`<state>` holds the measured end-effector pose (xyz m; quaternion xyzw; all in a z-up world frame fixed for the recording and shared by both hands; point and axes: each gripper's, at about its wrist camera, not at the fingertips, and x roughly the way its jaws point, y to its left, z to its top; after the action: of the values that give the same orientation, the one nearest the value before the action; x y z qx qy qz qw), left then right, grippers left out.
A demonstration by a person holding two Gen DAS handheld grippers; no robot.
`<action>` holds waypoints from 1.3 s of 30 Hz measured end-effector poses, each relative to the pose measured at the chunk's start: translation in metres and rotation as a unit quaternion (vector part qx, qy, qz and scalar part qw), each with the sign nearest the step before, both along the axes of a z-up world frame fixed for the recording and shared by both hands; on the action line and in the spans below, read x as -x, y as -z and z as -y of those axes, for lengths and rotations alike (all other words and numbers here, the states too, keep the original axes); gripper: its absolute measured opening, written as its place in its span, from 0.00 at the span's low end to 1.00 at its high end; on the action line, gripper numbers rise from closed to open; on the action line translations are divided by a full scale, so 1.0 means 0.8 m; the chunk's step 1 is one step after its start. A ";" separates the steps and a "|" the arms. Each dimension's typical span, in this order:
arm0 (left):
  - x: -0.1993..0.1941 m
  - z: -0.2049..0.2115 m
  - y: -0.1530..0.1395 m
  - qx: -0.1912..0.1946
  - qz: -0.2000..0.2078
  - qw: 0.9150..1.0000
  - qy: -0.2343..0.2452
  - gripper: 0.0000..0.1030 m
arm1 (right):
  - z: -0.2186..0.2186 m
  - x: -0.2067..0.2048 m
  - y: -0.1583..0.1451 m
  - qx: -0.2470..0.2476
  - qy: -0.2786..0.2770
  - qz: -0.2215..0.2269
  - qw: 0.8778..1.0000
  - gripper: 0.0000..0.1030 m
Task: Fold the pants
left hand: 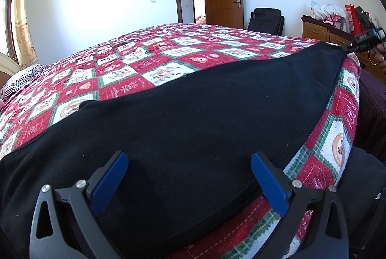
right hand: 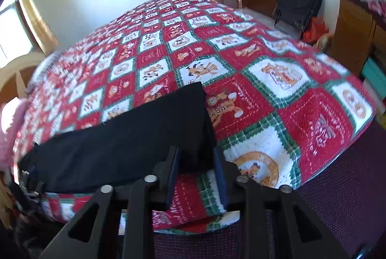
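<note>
Left gripper (left hand: 189,162): jaws spread wide, blue pads (left hand: 109,183) apart, nothing clamped between them. It hovers over the near end of the black pants (left hand: 193,109); the cloth runs under and between the open fingers, contact not certain.

Pants: lie flat in a long band along the near edge of the bed, on the red, white and green patchwork quilt (left hand: 149,58). The broad end sits at the left gripper and the narrow end reaches away toward the right gripper.

Right gripper (right hand: 196,154): jaws a little apart, a narrow gap only. The corner of the pants' narrow end (right hand: 193,114) lies just ahead of and between the fingertips; the pads do not appear to press on it. Quilt shows through the gap below. In the left wrist view this gripper (left hand: 348,46) sits at the far tip of the pants, with a hand (left hand: 380,51) behind it.
</note>
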<state>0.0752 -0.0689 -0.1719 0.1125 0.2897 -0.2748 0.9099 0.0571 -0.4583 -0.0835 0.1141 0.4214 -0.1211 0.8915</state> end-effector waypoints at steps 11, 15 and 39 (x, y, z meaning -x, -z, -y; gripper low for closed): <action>0.002 0.000 0.001 -0.001 0.001 1.000 0.003 1.00 | -0.021 -0.005 0.006 0.123 -0.009 -0.017 0.992 0.10; 0.007 -0.004 -0.003 -0.001 -0.002 1.000 0.008 1.00 | -0.017 0.013 -0.016 0.137 0.036 0.001 0.990 0.53; 0.008 -0.048 -0.004 0.031 -0.021 0.999 -0.006 1.00 | -0.403 -0.053 0.111 0.153 -0.395 -0.029 0.905 0.06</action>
<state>0.0685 -0.0302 -0.1685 0.0771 0.3006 -0.2801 0.9084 0.0998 -0.1359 -0.1723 -0.2037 0.4341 0.1747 0.8600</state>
